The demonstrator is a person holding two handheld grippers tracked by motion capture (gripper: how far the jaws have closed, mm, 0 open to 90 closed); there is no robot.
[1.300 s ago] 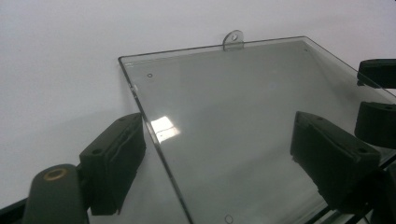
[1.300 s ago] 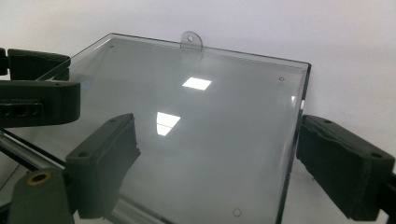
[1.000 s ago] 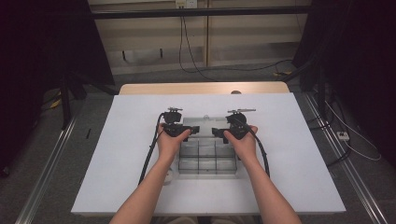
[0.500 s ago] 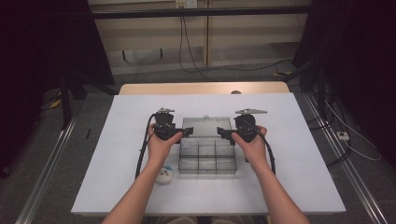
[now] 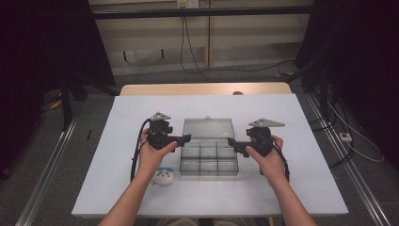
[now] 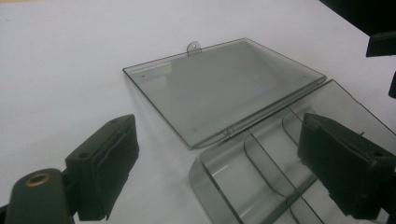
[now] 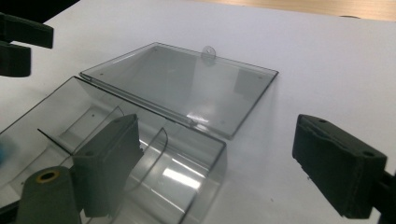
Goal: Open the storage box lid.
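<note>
With the clear smoky plastic compartment box [image 5: 208,159] lying centre-table w/ lid [image 5: 207,127] flat open on its far side, left gripper [image 5: 187,138] & right gripper [image 5: 230,141] are hovering released beside it, nothing b/w jaws; next, I'd be approaching level, avoiding the thin dividers.

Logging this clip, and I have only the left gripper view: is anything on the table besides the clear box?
Observer: Yes. In the high view a small round white and blue thing lies on the table, left of the box, beside the left wrist.
Operator: Is the right gripper holding anything?
Observer: No. The right gripper hangs at the box's right side, jaws open and empty.
</note>
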